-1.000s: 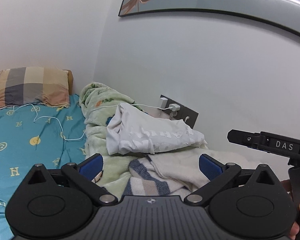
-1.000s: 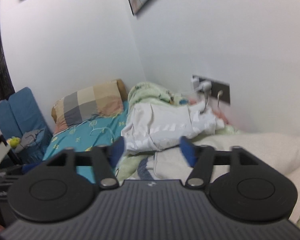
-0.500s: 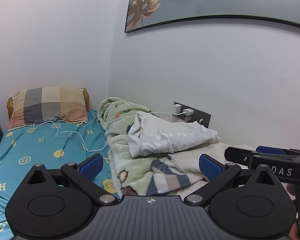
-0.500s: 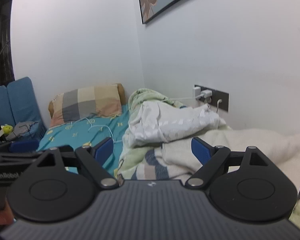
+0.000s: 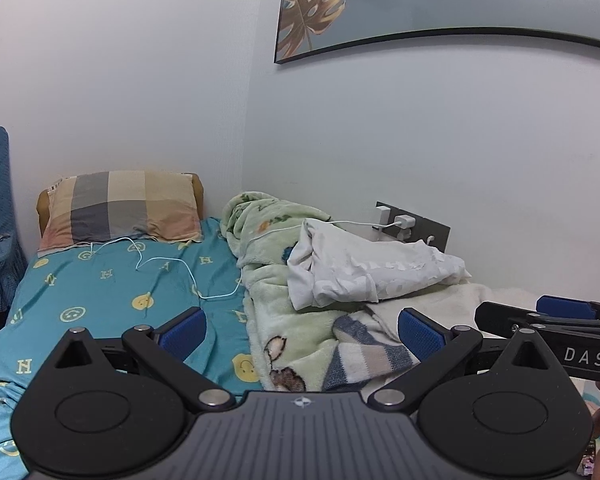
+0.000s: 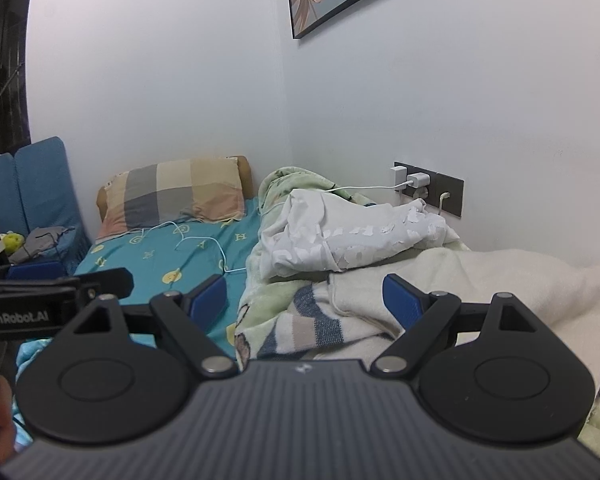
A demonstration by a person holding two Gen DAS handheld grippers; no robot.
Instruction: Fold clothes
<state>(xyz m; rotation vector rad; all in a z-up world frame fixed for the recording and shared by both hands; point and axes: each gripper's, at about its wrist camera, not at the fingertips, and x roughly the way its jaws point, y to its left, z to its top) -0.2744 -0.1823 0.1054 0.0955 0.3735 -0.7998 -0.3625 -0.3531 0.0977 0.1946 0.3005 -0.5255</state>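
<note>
Checked pillow (image 5: pixel 120 206): at head of bed, far left, against the wall. Teal sheet (image 5: pixel 108 280): printed with letters and smiley faces, a white charging cable (image 5: pixel 168 262) trailing across it. Left gripper (image 5: pixel 300 330): jaws wide, holding nothing, raised over the bed. Green fleece blanket (image 5: pixel 276 300): bunched along the wall. White garment (image 5: pixel 364 268): crumpled on top of that blanket, below the wall socket (image 5: pixel 414 226). Right gripper (image 6: pixel 304 294): jaws wide, holding nothing, above a cream blanket (image 6: pixel 480 280).
</note>
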